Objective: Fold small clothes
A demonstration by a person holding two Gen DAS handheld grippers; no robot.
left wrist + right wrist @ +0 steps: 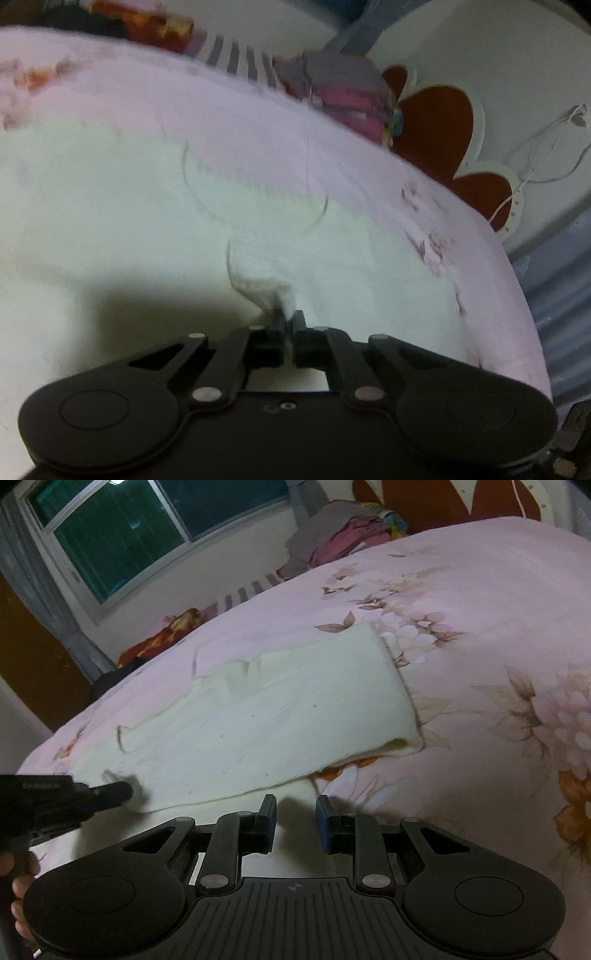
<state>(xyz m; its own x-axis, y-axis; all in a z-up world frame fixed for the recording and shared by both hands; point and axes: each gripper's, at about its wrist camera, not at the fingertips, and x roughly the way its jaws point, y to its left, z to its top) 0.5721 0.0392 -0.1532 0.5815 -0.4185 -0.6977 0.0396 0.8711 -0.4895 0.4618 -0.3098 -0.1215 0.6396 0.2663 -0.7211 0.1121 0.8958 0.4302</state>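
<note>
The right wrist view shows one cream garment [266, 716] spread on a bed whose pink floral cover [480, 602] carries it; the garment lies across the middle of the bed, one sleeve or folded end reaching toward the far side and its near hem running along the bed's near edge. Two grippers are in sight. The right gripper [295, 810] hangs just short of that near hem with its jaws apart and nothing between them, the cloth lying directly ahead of the fingertips. The left gripper [123, 790] comes in from the left side, its tip pressed into the garment's near left corner, where the fabric bunches. In the left wrist view, which is blurred, the left gripper [289, 318] has its jaws drawn together on a small tuft of the cream garment [207, 236], the rest of the cloth stretching away in front of it. At the bed's far edge sits one heap of other clothes [343, 535], grey and pink, and one red-and-orange cloth [166, 635] lies toward the far left corner. A window [122, 528] stands behind the bed.
</note>
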